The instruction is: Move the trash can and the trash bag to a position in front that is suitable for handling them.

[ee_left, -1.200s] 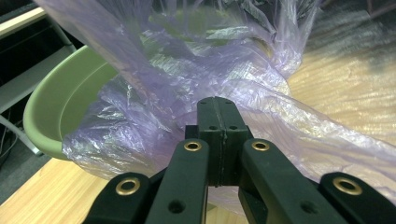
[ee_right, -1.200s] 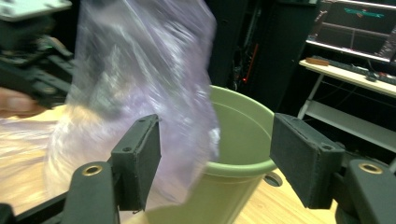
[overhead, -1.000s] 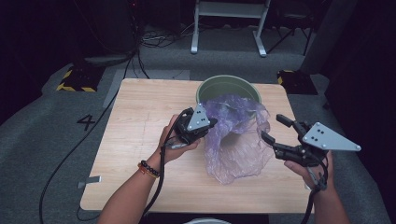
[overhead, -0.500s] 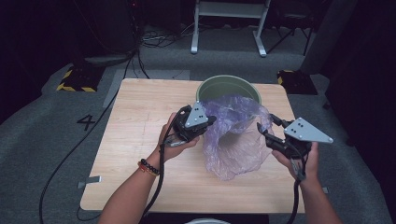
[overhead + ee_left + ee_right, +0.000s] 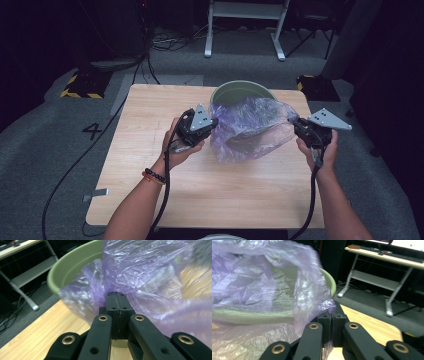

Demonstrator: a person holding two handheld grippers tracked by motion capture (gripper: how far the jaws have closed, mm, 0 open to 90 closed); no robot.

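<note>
From the high view: purple bag [image 5: 250, 130] stretched between left hand-held gripper [image 5: 214, 123] and right hand-held gripper [image 5: 294, 121], above the desk [image 5: 150, 115], just in front of the green bin [image 5: 235, 92]. Left gripper view: jaws pinched on the film. Right gripper view: jaws just closing, film now pinched between. Both edges gripped; lining the bin seemingly not yet done.

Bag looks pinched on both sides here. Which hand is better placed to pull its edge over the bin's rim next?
Probably the right. The right gripper pinches the purple plastic bag beside the green bin rim; the left gripper, also clamped on it, sits nearer the person.
</note>
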